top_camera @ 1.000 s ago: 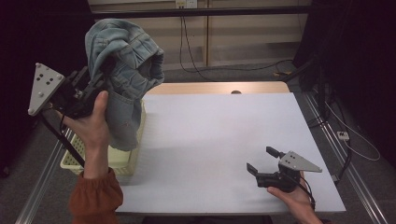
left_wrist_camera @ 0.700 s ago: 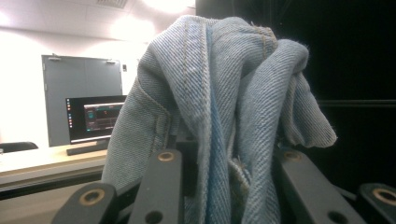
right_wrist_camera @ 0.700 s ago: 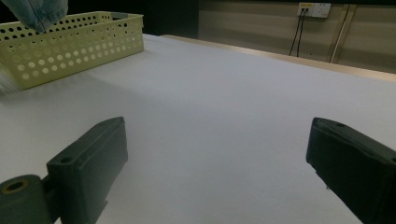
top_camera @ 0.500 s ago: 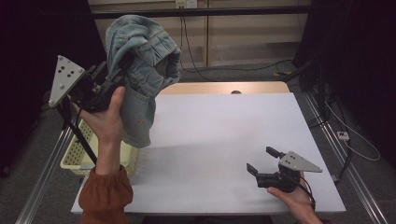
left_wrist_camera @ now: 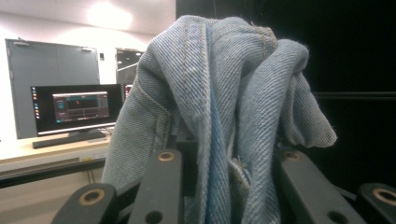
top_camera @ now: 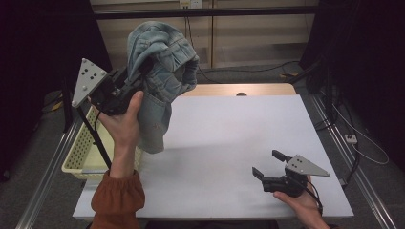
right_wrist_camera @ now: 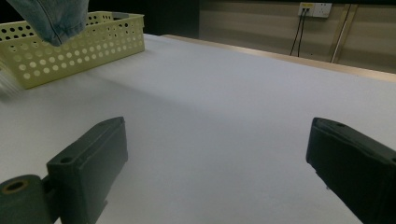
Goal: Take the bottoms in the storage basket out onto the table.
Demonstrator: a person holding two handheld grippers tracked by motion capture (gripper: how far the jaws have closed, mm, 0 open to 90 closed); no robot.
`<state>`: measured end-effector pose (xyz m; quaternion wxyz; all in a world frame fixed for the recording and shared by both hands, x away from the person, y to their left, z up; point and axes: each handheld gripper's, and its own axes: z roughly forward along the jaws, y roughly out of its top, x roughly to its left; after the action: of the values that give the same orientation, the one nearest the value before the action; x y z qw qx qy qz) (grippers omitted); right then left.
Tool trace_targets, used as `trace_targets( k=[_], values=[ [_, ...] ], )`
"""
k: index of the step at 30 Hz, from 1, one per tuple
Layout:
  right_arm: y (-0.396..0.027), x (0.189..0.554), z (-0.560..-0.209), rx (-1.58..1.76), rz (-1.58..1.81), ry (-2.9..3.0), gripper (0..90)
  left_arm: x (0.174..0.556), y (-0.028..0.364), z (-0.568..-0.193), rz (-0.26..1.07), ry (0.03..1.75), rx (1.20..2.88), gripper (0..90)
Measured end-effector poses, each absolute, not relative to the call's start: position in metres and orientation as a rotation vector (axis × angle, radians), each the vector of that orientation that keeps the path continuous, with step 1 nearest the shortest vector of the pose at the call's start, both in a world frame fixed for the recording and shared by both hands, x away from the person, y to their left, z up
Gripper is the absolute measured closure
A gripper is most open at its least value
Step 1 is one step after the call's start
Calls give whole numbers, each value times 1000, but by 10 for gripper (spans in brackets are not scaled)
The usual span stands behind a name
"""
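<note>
a bunched piece of light blue denim (top_camera: 160,81) is held up in the air by the left gripper (top_camera: 125,86), raised above the left edge of the desk (top_camera: 239,138) and over the near corner of a pale yellow perforated basket (top_camera: 88,152). in the left gripper view the jaws are seen clenched on a fold of the denim (left_wrist_camera: 224,116), with seams and stitching draped over and between them. the lower end of the cloth hangs free, just above the basket rim, as is also seen at the top left of the right gripper view, where the denim (right_wrist_camera: 53,16) dangles over the basket (right_wrist_camera: 70,44).

the right gripper (top_camera: 270,164) is held low over the near right part of the desk, well apart from the cloth; its jaws are released, spread wide with nothing between them, and the white desk surface (right_wrist_camera: 224,93) is seen through the gap.

behind the denim, a lit monitor (left_wrist_camera: 74,109) is seen on a bench; its writing is too small to be read. no brand or label can be made out on the denim, the basket or the grippers. a wall socket (right_wrist_camera: 315,9) is seen beyond the desk.
</note>
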<state>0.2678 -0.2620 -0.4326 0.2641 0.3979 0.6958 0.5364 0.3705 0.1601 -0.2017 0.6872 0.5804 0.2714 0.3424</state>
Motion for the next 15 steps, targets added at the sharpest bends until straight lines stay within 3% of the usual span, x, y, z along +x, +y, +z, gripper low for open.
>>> trace_targets(
  k=[15],
  values=[
    [-262, 267, -433, 1074, 1453, 1884, 53, 377, 134, -213, 709, 589, 1349, 730]
  ],
)
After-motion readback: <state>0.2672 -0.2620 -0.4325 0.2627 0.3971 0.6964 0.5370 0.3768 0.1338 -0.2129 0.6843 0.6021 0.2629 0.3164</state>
